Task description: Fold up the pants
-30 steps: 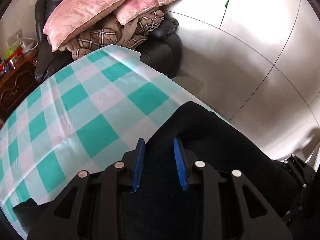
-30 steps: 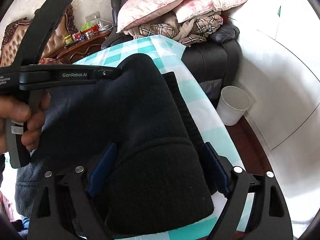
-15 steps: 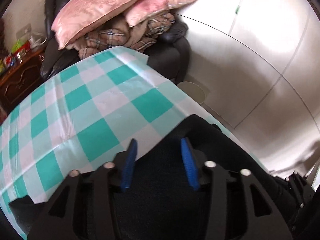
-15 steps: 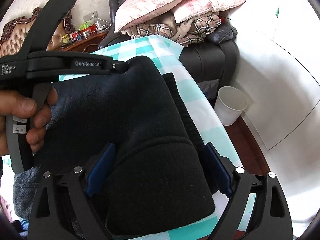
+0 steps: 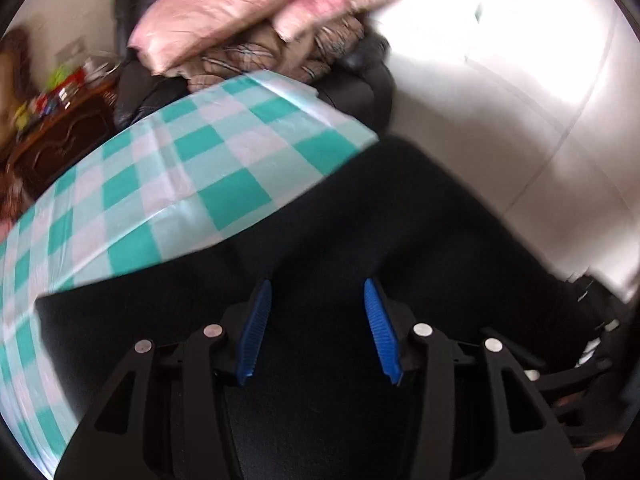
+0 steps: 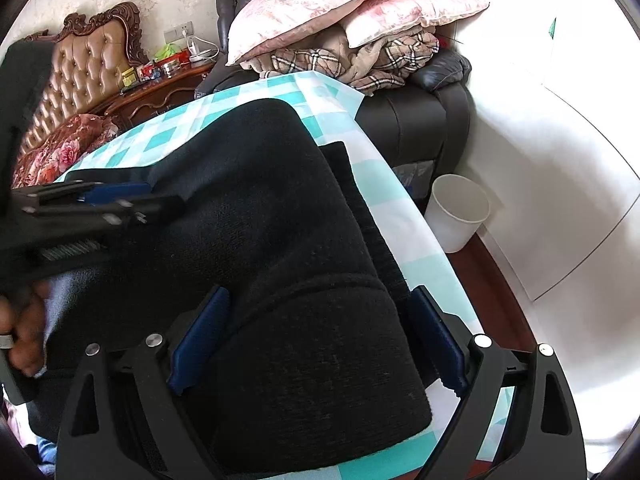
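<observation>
Black pants (image 6: 280,220) lie folded on a table with a teal-and-white checked cloth (image 6: 392,200). My right gripper (image 6: 320,292) straddles the thick folded end near the table's front edge. Its jaws are opening, and the fabric bulges between the blue pads (image 6: 200,332) without being pinched. My left gripper (image 6: 160,200) comes in from the left, held by a hand (image 6: 20,320), low over the pants. In the left wrist view, the left gripper (image 5: 316,296) stands open above the pants (image 5: 400,220), with only fabric seen behind the gap. That view is blurred.
A black armchair (image 6: 420,120) piled with pink pillows (image 6: 352,4) and a plaid blanket stands behind the table. A white bin (image 6: 460,212) sits on the floor at the right. A wooden nightstand (image 6: 160,92) and a tufted headboard (image 6: 80,68) are at the back left.
My left gripper opened its jaws wider, then swung down and to the left over the pants. The right gripper stayed in place.
</observation>
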{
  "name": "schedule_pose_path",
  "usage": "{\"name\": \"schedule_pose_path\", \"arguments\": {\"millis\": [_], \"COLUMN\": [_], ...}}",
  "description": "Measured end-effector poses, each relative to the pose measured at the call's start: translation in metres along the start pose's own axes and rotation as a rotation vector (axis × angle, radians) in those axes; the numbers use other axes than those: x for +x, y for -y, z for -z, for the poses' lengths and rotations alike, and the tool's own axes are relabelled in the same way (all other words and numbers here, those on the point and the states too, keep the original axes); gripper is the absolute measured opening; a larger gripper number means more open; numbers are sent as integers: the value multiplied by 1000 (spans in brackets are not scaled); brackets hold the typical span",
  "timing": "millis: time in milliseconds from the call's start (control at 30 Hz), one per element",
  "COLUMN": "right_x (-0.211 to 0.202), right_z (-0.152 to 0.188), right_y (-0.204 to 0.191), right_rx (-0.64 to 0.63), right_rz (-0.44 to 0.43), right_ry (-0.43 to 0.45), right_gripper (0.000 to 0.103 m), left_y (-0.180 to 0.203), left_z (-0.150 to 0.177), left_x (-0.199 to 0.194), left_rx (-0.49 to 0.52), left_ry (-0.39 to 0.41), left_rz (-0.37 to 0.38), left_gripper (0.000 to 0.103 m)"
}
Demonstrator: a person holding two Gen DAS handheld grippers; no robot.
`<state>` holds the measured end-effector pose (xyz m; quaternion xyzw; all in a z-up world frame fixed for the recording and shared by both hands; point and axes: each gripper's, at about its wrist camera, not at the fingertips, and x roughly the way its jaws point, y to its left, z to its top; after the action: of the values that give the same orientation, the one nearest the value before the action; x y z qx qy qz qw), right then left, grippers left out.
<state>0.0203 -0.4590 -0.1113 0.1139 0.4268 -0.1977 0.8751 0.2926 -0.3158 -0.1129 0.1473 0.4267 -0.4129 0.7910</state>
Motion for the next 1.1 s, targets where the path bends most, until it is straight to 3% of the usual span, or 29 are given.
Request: {"name": "schedule_pose_path", "arguments": {"millis": [100,133,233,333,433,533,567,633,733,800,867,1000,1100], "right_x": [0,0,-8,-26,-51,-74,-80,-78,-68,-61,-55,-49,-39], "right_z": [1,1,-3,-9,-17,-20,-19,-20,-17,-11,-5,8,15], "right_y": [1,2,3,-4,-17,-38,-47,-54,-53,-56,-63,-69,-72], "right_rx": [5,8,18,3,-17,-34,-62,-77,-25,-27,-69,-112,-152], "right_rz": [2,0,7,53,82,172,163,112,31,38,83,148,203], "right_ry": [12,15,17,52,114,196,219,179,124,91,76,75,65], "right_gripper": [89,89,90,90,91,91,91,91,91,91,91,91,92], "left_y": [-3,-6,-14,-6,-5,-6,-7,-6,-8,-6,-5,-14,-15], "left_z": [24,34,77,115,137,145,146,145,144,145,146,152,153], "left_x": [-46,-56,-85,-108,-119,-126,-128,-130,-133,-131,-123,-95,-92], "left_rx": [26,23,-19,17,11,44,52,82,70,74,79,33,34], "left_ry": [89,101,100,135,159,239,250,267,256,227,203,85,75], "left_rz": [-14,-26,26,-94,-109,-104,-137,-157,-109,-118,-155,-168,-162], "left_gripper": [57,67,81,94,101,101,101,101,100,90,65,56,56]}}
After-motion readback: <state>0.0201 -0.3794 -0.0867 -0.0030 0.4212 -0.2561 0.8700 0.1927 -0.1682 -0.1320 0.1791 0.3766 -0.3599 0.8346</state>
